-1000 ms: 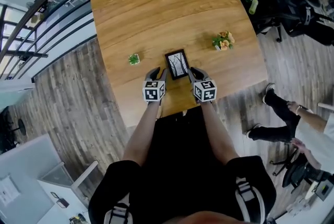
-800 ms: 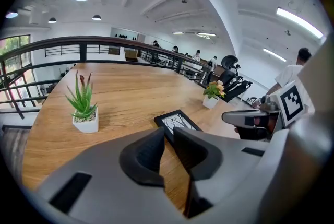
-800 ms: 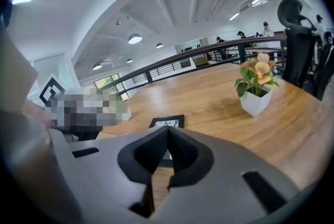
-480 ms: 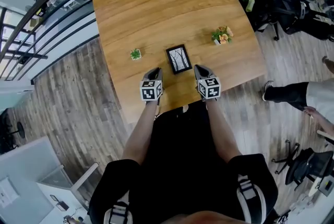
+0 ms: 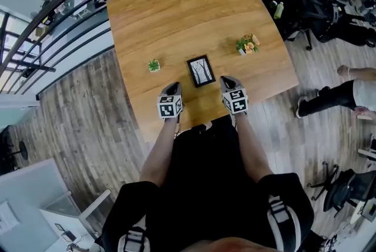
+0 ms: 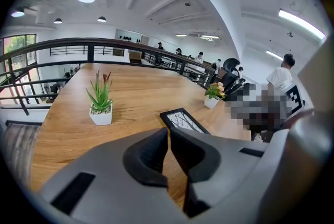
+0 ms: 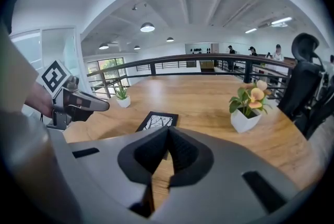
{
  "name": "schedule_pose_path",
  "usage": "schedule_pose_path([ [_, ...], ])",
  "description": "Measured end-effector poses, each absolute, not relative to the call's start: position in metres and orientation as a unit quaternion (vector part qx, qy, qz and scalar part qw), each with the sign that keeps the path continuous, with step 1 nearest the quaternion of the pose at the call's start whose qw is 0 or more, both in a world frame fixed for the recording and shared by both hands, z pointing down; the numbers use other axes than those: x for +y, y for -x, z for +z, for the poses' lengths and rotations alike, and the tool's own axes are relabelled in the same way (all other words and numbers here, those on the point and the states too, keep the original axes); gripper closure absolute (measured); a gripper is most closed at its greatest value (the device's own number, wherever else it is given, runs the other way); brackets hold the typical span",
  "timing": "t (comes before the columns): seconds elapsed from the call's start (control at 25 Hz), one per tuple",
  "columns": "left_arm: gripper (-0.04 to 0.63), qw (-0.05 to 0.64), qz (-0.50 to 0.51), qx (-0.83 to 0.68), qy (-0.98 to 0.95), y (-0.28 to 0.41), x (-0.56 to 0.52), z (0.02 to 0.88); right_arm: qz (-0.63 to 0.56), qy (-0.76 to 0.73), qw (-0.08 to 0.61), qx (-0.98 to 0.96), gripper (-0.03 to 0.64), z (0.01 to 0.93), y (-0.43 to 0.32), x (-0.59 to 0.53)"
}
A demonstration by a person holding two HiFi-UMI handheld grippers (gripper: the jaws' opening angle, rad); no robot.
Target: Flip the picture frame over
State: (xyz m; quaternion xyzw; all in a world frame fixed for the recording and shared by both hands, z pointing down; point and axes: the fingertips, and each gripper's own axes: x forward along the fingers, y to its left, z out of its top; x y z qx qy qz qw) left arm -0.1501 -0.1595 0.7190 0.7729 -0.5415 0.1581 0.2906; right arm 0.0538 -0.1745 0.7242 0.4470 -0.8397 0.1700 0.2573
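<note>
Nearest the person, the left claw (image 5: 172, 87) and the right claw (image 5: 228, 80) hover over the near edge of the counter (image 5: 188, 10), one on each side of its middle. The left claw's jaws have just been closing and now stand all but together with nothing between them. The right claw's jaws are fully together and also empty.

Just beyond and between them the picture frame (image 5: 201, 71) lies flat on the wood, its printed face with bare branches turned up, and neither claw touches it. With both claws empty and clear of it, the frame is either waiting to be turned or already turned. Its position alone does not say which. If the print is meant to face down, the whole flip remains.

Farther out, a small green plant (image 5: 154, 65) sits to the left and a flower pot (image 5: 247, 45) to the right, both well apart from the frame.

The person's body covers the counter's near edge in the head view. The frame's underside is hidden in every view, so its backing or stand cannot be made out. A seated person at the right is cut off by the picture's edge.
</note>
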Motion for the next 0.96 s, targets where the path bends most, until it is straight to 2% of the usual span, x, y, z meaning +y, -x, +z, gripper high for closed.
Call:
schedule_pose_path([
  [0.96, 0.563, 0.262, 0.148, -0.537, -0.788, 0.14, -0.172, 0.69, 0.173, -0.446, 0.237, -0.846, 0.612, 0.704, -0.05, -0.183],
])
